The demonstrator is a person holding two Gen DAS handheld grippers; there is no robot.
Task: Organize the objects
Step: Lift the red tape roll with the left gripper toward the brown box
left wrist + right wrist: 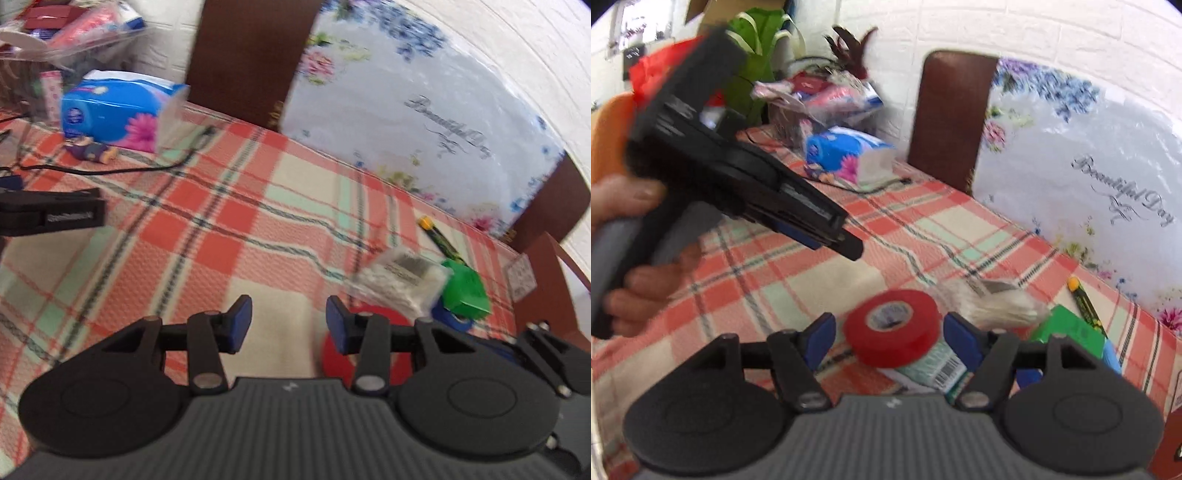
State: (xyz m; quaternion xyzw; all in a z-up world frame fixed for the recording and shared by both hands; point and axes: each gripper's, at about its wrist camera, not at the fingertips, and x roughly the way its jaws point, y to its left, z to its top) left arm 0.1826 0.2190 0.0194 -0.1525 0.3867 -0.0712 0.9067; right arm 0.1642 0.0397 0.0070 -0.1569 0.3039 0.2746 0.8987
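One roll of red tape [892, 338] is seen lying on a flat printed packet [932, 371] on the checked tablecloth [798, 280], framed between the blue pads of the right gripper [889, 338], whose jaws stand apart and do not appear to press on it. Just beyond it, a clear bag of white sticks [993, 304], a green box [1071, 330] and a yellow-capped pen [1084, 301] are clustered. Nothing is held by the left gripper [289, 324]; its jaws are open over bare cloth, with the red roll partly hidden behind its right finger. A blue tissue pack [114, 114] is set well apart near the far edge. If the right jaws were closed off-centre, the roll could probably be pushed off the slippery packet, or the packet pinched along with it. Since both grippers are crowded near the same cluster, a collision between them could also be caused.
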